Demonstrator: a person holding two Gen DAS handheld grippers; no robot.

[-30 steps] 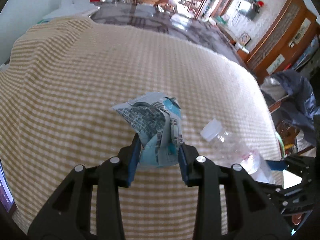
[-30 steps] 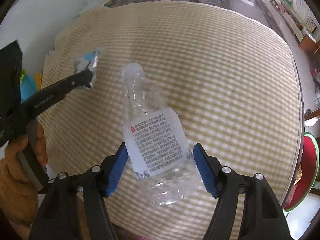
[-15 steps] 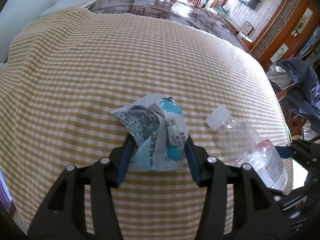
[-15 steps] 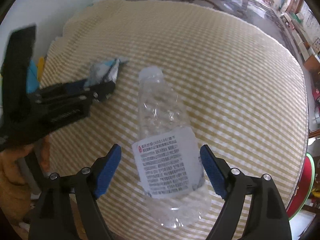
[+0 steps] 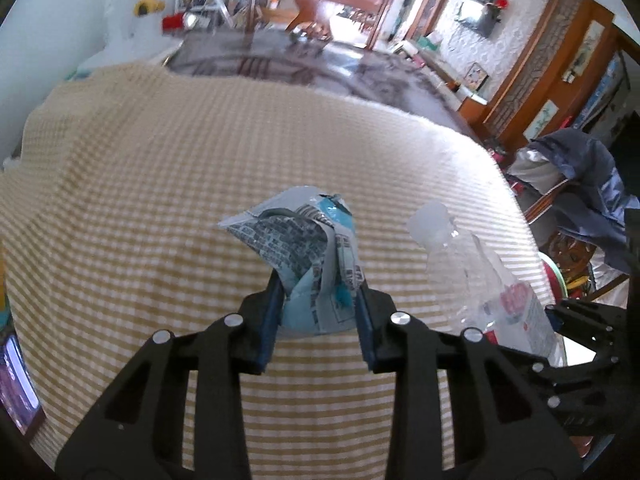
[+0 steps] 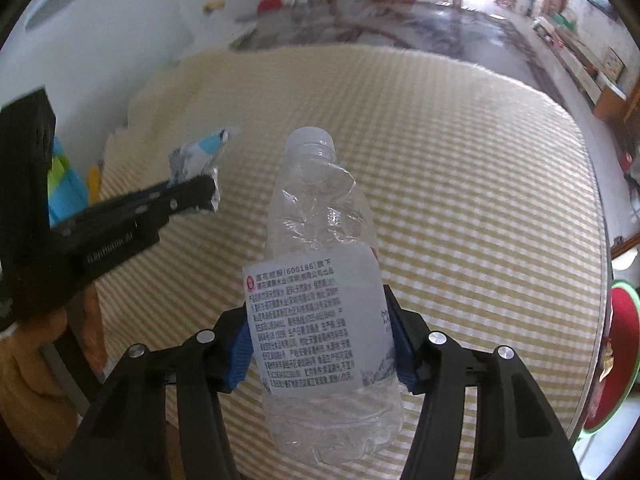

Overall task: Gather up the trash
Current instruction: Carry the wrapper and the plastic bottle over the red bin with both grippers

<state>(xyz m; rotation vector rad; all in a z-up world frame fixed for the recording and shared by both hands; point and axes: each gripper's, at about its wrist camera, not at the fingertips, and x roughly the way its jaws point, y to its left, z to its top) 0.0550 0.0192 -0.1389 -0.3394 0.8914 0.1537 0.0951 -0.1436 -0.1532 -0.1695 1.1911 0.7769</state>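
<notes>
The room [image 5: 500, 40] around me is cluttered: white patterned walls, dark wooden frames and doors on the right, a glossy dark floor [image 5: 320, 68] behind, and a bright doorway at the far end. In front of me spreads the surface [image 5: 160, 184], covered edge to edge by a tan-and-white checked cloth; its far edge curves against the floor. Off its right edge a dark blue jacket [image 5: 592, 184] hangs over a chair, and below that sits a red, green-rimmed round thing [image 6: 616, 360], which I cannot identify. At the left edge lie some bright blue and yellow items [image 6: 68, 184], blurred.

My right hand-held gripper [image 6: 322, 344] has its blue pads pressed on both sides of the labelled body of a clear, crumpled plastic bottle [image 6: 316, 320], white cap pointing away from me, over the near right part of the surface; the jaws are closing on it.

My left hand-held gripper [image 5: 318, 312] pinches a crumpled blue-and-white printed wrapper [image 5: 308, 252] between its pads, jaws closing too, over the near middle of the surface, just left of the bottle.
</notes>
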